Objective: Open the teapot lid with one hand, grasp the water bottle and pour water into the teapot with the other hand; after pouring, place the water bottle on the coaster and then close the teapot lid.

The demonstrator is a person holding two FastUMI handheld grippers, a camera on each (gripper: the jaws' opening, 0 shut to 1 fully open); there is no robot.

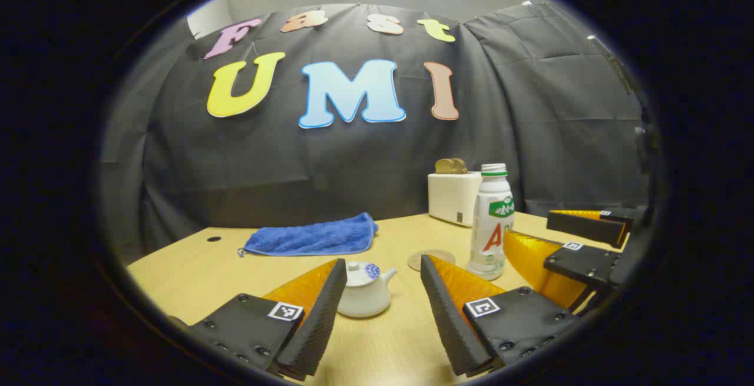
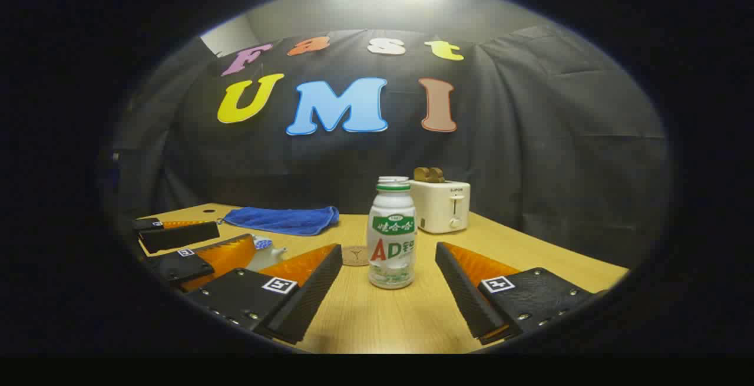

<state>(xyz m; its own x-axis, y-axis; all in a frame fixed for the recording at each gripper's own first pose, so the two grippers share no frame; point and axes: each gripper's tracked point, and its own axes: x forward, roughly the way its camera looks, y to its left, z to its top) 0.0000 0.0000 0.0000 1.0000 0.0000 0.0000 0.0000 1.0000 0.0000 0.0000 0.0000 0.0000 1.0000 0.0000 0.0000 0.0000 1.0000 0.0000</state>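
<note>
**Grippers spread wide before teapot and bottle**

The left gripper (image 1: 383,268), jaws spread and empty, faces the lidded teapot (image 1: 365,290) on the table (image 1: 177,262). The right gripper (image 2: 389,259), likewise spread, frames the upright water bottle (image 2: 392,236), just beside the coaster (image 2: 355,254).

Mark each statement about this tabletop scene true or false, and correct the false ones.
1. The teapot has its lid on. True.
2. The water bottle lies on its side. False: it stands upright on the table.
3. The right gripper is shut on the bottle. False: its jaws are open, the bottle standing ahead between the fingers, untouched.
4. A blue towel lies on the table beyond the teapot. True.
5. The bottle stands on the coaster. False: it stands beside it.
</note>
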